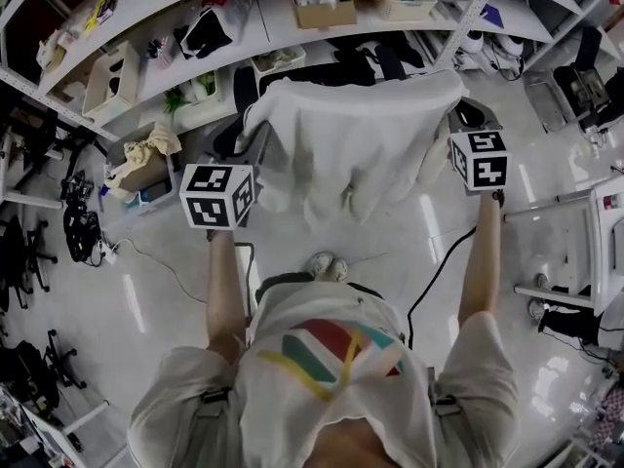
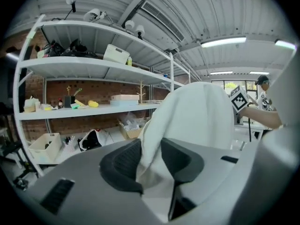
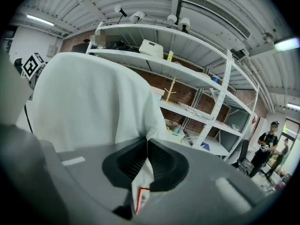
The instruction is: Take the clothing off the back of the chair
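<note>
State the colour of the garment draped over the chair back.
The garment is white; the head view shows it best.

White metal shelving (image 1: 278,29) against brick wall (image 2: 93,86). On shelves: cardboard box (image 1: 327,13), open white bin (image 1: 112,81), black-and-white bag (image 1: 207,32), yellow item (image 2: 93,104), white box (image 2: 116,54) on top tier. Glossy pale floor (image 1: 146,320), black cable (image 1: 436,271) across it. Black chair bases (image 1: 24,252) at left edge. Strip light (image 2: 224,41) overhead. Two people (image 3: 266,146) far off in right gripper view.
</note>
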### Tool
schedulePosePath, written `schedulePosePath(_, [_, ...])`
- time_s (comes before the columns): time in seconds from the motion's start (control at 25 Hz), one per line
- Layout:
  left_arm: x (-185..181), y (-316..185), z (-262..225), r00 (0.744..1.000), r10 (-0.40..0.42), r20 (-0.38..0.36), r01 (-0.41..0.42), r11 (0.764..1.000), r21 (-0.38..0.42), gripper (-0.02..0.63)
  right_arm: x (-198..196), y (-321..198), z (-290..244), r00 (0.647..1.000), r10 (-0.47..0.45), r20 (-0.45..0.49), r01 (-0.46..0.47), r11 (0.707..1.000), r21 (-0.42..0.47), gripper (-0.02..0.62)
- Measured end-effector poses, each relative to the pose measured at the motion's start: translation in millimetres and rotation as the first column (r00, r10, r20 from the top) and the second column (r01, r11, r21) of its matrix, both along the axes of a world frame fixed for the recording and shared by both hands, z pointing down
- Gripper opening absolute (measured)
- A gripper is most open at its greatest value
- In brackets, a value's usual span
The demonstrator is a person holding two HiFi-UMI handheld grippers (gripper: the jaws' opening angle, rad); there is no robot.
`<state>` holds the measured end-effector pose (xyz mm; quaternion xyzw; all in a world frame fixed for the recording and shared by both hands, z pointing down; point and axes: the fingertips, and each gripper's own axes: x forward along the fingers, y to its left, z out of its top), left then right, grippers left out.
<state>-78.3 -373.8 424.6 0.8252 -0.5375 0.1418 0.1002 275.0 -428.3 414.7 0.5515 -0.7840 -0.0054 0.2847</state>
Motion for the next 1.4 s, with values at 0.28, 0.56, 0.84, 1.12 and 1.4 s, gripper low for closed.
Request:
schedulePosePath(0.28, [-3.1, -1.2, -0.8, 0.998, -0.026, 0.058, 0.024, 0.999, 0.031, 0.025, 8.3, -2.0, -2.8, 0.998, 0.058, 0.037, -0.059, 0.998, 0.025, 0.008])
schedulePosePath(0.56, [-15.6, -2.9, -12.1, 0.996, -0.082, 0.042, 0.078, 0.993, 0.089, 0.021, 23.9, -0.1, -10.2, 0.990, 0.140, 0.008, -0.140, 0.988, 0.061, 0.006])
schedulePosePath(0.84, [-34.1, -12.6, -40.7, 0.988, -0.146, 0.053, 0.136, 0.978, 0.157, 0.020, 47.9, 3.0, -43.0, 0.974, 0.224, 0.015, -0.224, 0.964, 0.142, 0.006])
schedulePosePath(1.12, [-43.3, -11.8, -75.9, 0.977, -0.203, 0.057, 0.185, 0.954, 0.236, 0.018, 48.9, 6.6, -66.8, 0.968, 0.252, 0.018, -0.250, 0.946, 0.205, 0.006])
schedulePosePath(1.4, [-50.0, -11.9, -132.0, 0.974, -0.227, 0.017, 0.205, 0.910, 0.361, 0.017, 38.5, 11.8, -115.0, 0.973, 0.230, 0.010, -0.222, 0.925, 0.308, 0.006])
